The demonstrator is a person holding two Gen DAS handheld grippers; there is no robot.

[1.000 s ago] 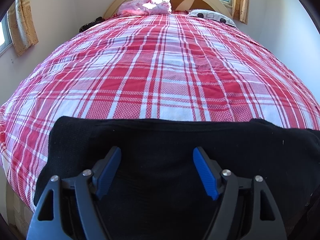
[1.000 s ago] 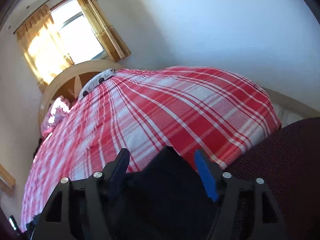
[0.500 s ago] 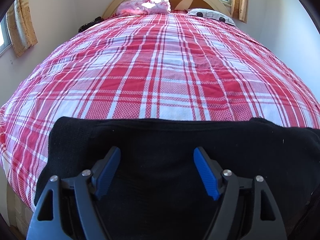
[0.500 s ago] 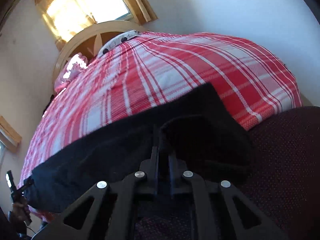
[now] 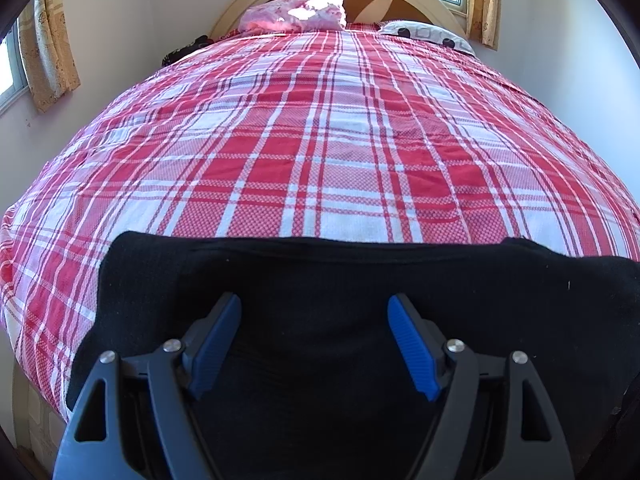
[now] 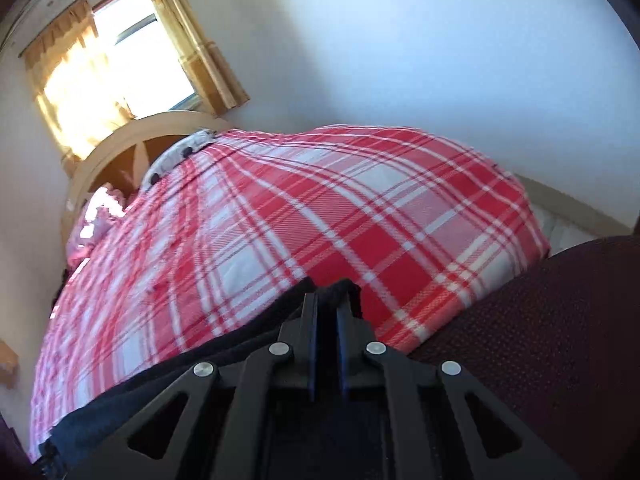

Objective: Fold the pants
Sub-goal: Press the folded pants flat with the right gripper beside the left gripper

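Black pants [image 5: 360, 280] lie across the near edge of a bed with a red and white plaid cover [image 5: 320, 140]. My left gripper [image 5: 314, 320] is open, its blue pads [image 5: 216, 336] spread just above the black cloth. My right gripper [image 6: 326, 308] is shut on an end of the pants [image 6: 160, 380] and holds it lifted off the cover; a fold of black cloth bunches at its tips. In the right wrist view the pants run from the gripper down to the lower left.
A pink pillow [image 5: 296, 12] and a white patterned pillow [image 5: 428, 34] lie by the curved wooden headboard [image 6: 132, 148]. Curtained windows [image 6: 120, 68] stand behind it. White walls flank the bed. A dark maroon fabric surface [image 6: 560, 320] lies at the lower right of the right wrist view.
My right gripper went from open to shut on the pants' end, then lifted and tilted up with it. My left gripper has hardly moved.
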